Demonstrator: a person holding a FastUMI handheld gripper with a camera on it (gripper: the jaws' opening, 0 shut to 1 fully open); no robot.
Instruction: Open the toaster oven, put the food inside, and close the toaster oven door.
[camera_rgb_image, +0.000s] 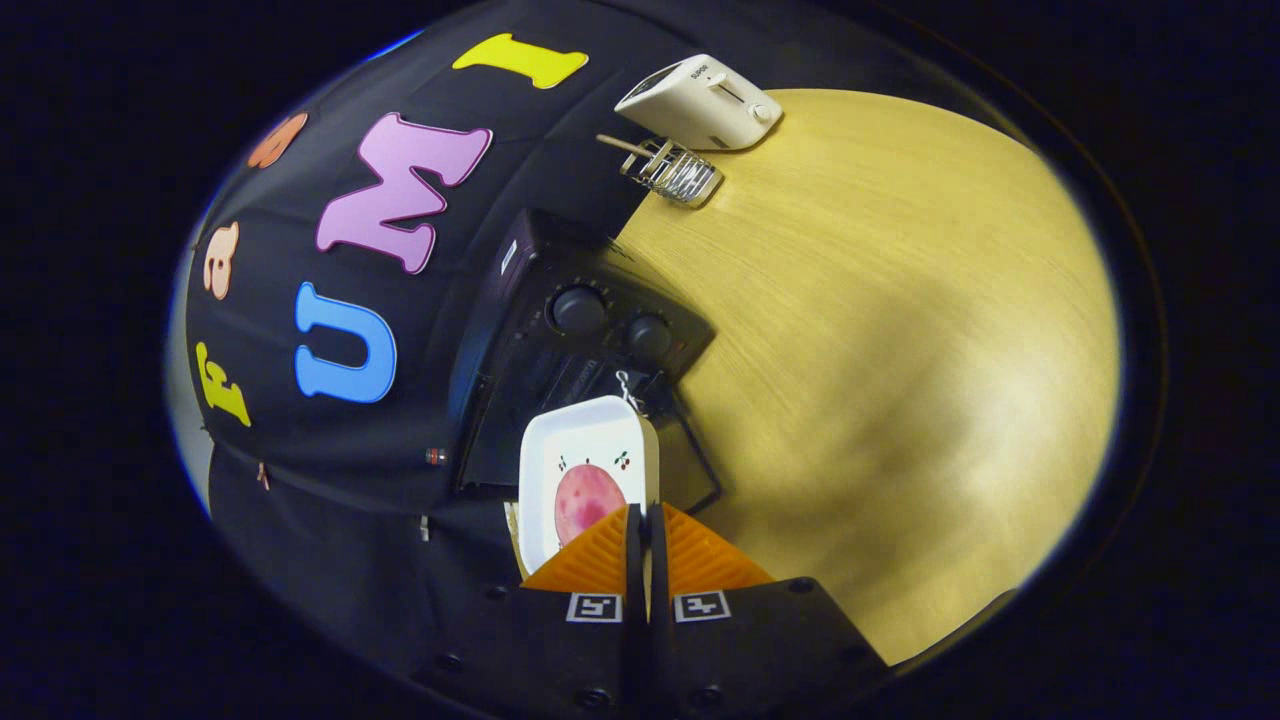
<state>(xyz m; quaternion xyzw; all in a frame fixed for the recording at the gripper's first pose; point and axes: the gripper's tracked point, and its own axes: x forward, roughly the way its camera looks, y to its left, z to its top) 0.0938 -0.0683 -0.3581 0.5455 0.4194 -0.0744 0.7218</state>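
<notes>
Wooden tabletop (900, 330) carries the toaster oven (580, 350) at twelve o'clock, seemingly open, while the gripper (640, 530) pinches the food tray's (585, 455) rim, so loading and closing remain.

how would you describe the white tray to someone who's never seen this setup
Start from the wooden table and the black toaster oven at its edge by the booth wall. The white tray is held up before that oven, its rim pinched in the gripper. It alone carries a round pink food piece.
</notes>
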